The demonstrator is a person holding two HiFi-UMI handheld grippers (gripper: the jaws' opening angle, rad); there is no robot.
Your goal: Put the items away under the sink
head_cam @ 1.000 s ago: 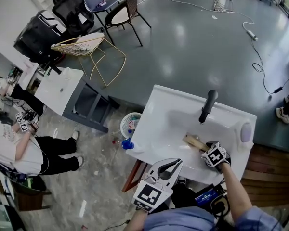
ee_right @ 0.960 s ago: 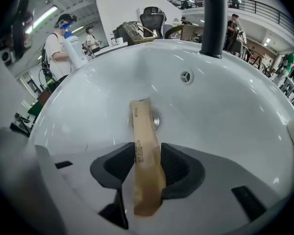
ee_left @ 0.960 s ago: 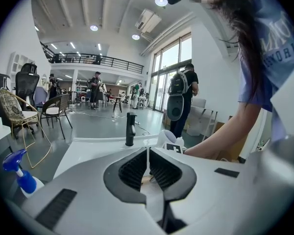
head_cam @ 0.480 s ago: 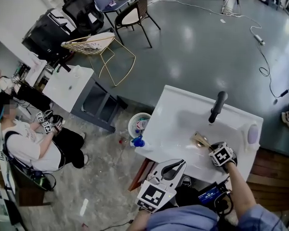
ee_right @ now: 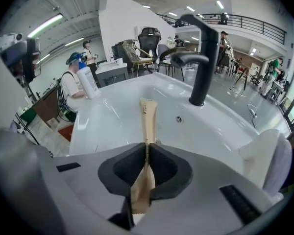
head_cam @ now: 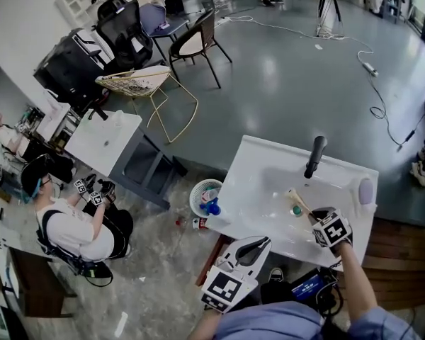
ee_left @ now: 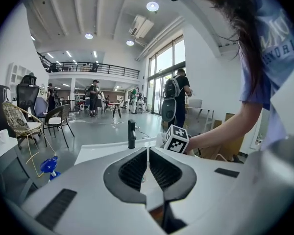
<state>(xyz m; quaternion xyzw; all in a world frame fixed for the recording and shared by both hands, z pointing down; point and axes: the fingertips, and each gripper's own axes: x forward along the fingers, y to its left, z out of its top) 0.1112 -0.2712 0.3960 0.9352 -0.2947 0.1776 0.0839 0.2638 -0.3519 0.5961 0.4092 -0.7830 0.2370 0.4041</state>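
tan tube (ee_right: 148, 120) pinched in right gripper (ee_right: 146, 150) — over white sink (ee_right: 110, 119)

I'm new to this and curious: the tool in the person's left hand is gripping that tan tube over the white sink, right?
No, it is the right gripper that is shut on the tan tube over the white sink, as the right gripper view shows. The left gripper is shut on nothing.

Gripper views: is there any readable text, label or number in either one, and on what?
On the shirt: pale letters, cut off at the edge, no whole word readable.
On the tan packet in the right gripper: dark print, too small.
On the marker cube: square patterns only, no letters.
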